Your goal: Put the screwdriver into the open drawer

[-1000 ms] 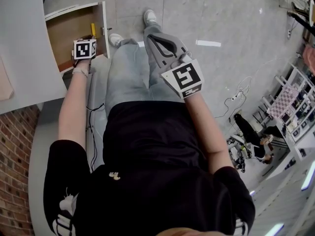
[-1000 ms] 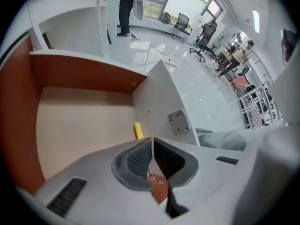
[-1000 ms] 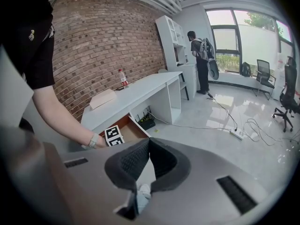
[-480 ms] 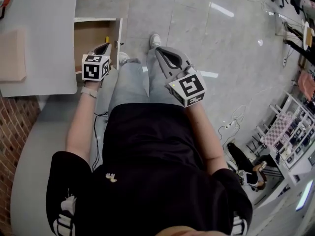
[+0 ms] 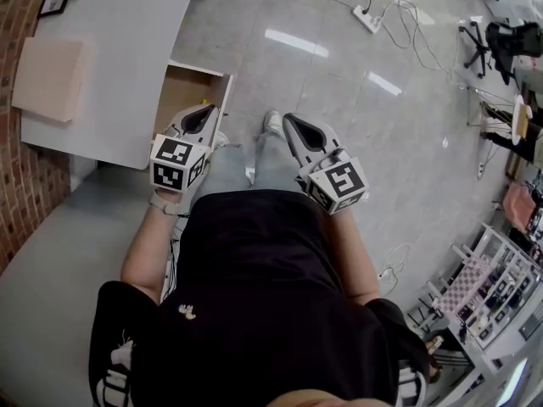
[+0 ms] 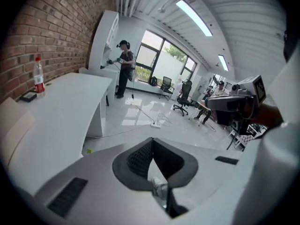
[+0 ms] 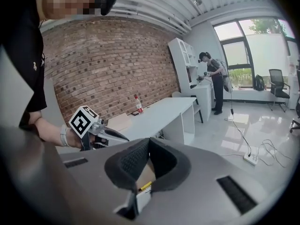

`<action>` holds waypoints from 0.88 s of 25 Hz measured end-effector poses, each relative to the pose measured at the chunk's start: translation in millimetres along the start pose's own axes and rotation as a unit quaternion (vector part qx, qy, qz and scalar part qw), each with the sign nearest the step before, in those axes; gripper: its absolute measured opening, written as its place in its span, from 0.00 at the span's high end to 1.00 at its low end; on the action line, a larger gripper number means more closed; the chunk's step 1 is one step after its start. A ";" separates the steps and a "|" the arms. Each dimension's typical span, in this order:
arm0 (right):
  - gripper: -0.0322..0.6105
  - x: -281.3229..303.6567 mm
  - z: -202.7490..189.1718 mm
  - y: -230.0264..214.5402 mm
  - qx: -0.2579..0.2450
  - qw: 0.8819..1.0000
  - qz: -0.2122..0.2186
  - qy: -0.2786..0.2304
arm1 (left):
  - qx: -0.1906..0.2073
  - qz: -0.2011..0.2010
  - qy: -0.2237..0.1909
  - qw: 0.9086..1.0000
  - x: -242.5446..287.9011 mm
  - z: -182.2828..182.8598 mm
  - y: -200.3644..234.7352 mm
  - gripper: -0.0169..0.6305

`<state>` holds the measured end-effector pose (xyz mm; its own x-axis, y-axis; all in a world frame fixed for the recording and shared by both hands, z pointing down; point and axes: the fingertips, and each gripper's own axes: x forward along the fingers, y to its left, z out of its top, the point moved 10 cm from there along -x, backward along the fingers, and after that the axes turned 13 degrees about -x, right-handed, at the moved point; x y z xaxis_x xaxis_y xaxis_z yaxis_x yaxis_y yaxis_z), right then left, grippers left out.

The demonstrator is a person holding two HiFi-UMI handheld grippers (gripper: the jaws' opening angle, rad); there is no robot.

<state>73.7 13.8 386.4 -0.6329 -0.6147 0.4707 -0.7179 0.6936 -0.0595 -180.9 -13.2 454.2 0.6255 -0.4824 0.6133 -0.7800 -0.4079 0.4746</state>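
Screwdriver with a yellow handle (image 7: 145, 186) showed only as a thin yellow sliver in the right gripper view. It lay against the brown wood of the open wooden drawer with a white front (image 5: 181, 88), glimpsed through the hollow behind that claw's pads. Its long axis ran from about 8 o'clock to 2 o'clock in that view, and which end was the tip could not be told. The head view did not show it. There the drawer stuck out from under the white desk (image 5: 127, 49), at 11 o'clock from the person's body. The left gripper (image 5: 209, 108) hovered over the drawer's near end, clenched tip to tip on nothing. The right gripper (image 5: 290, 120), at 12 o'clock above the person's grey trousers (image 5: 254, 168), was likewise clenched and empty.
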 end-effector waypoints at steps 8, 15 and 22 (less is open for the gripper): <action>0.94 -22.0 45.8 -3.9 -0.026 0.998 0.032 -0.048 | 0.007 0.010 -0.107 0.994 -60.4 38.3 -43.8 0.97; 0.94 -30.6 73.0 -16.7 -0.051 0.994 0.039 -0.087 | 0.019 0.011 -0.157 0.987 -79.3 52.1 -75.0 0.97; 0.94 -28.8 92.1 -21.0 -0.076 0.990 0.059 -0.108 | 0.028 0.017 -0.199 0.979 -88.4 67.1 -91.7 0.97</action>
<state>80.3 -17.7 293.0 -0.7684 -0.5806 0.2692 -0.5938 0.8037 0.0386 -163.2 14.8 314.1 0.5670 -0.7557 0.3278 -0.8049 -0.4235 0.4158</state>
